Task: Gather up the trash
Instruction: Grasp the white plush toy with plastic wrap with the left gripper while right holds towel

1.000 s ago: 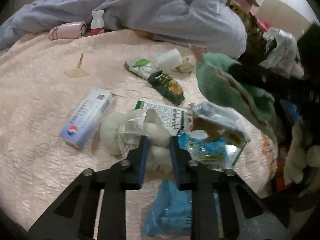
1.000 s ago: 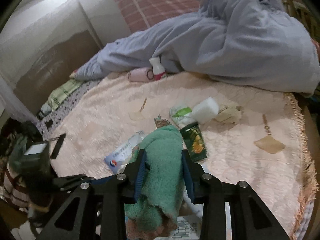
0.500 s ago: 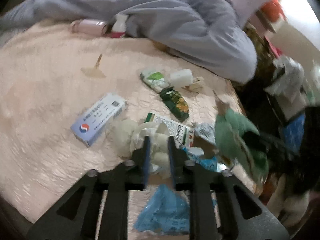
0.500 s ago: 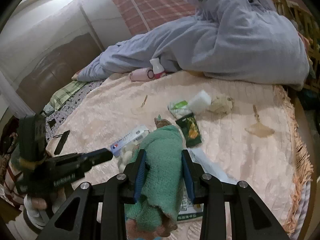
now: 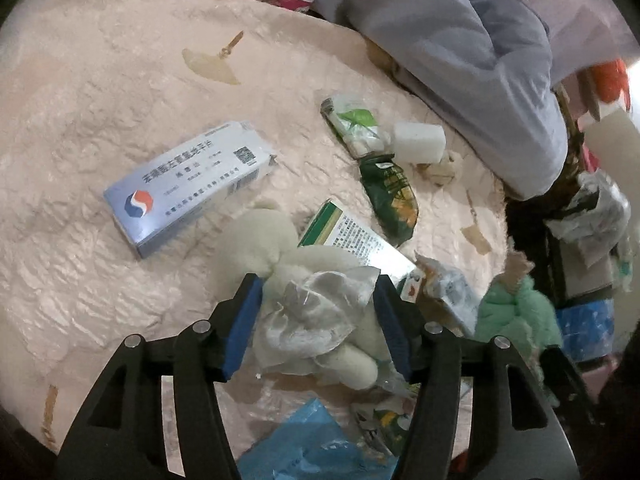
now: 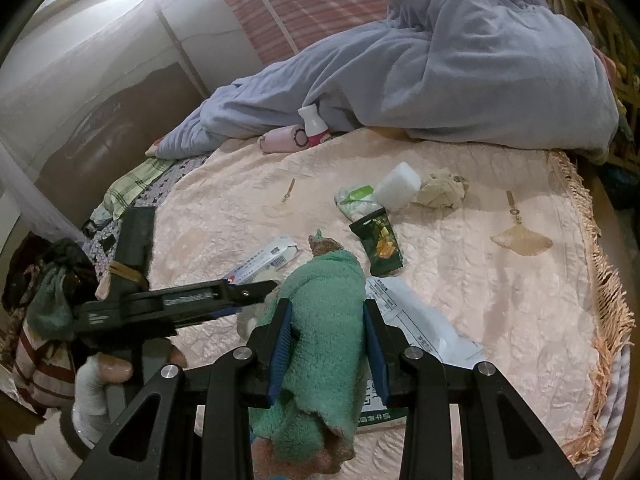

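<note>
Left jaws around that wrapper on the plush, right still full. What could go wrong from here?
1. The left gripper, jaws opening, straddles the crumpled clear wrapper lying on the white plush toy; closing may pinch the plush too.
2. The right gripper is shut on the green fleece cloth, so it probably can't help.
3. The green-edged carton touches the pile and may get dragged.

Wrapper [image 5: 320, 304] on plush toy [image 5: 256, 240] — box [image 5: 188, 184] left

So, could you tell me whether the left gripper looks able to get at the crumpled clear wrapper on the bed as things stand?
Probably yes: the crumpled clear wrapper already lies between the opening jaws of the left gripper, with nothing above it. It rests on a cream plush toy, which may get pinched too.
</note>
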